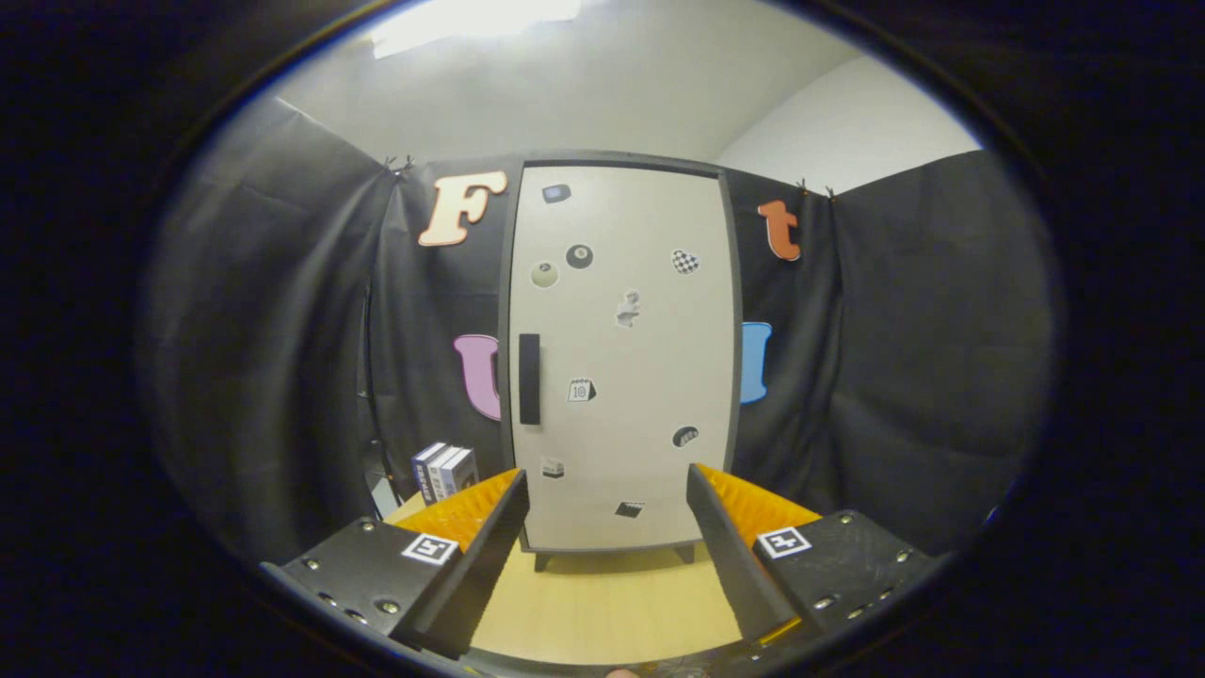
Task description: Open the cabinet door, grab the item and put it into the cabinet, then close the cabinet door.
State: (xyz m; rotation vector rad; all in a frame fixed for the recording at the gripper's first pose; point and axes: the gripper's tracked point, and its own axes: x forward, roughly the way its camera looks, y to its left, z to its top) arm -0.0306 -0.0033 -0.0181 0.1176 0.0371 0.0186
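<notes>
STAGE: cabinet door (621,358) sits flush, handle (529,379) at its left edge; fits either pre-opening or post-closing | CONTENTS: cabinet interior hidden | ITEM: small boxes (443,470) stand at worktop (602,603) left edge beside cabinet, possibly the item | TONGS (607,513): fingers apart, empty, facing door.

gripper (607,527) fingers spread, empty | cabinet (621,358) door closed, beyond fingers | boxes (444,471) left of cabinet

Black cloth booth walls (282,330), white ceiling (612,94), bright ceiling light (471,19), wooden tabletop (602,603)
</notes>
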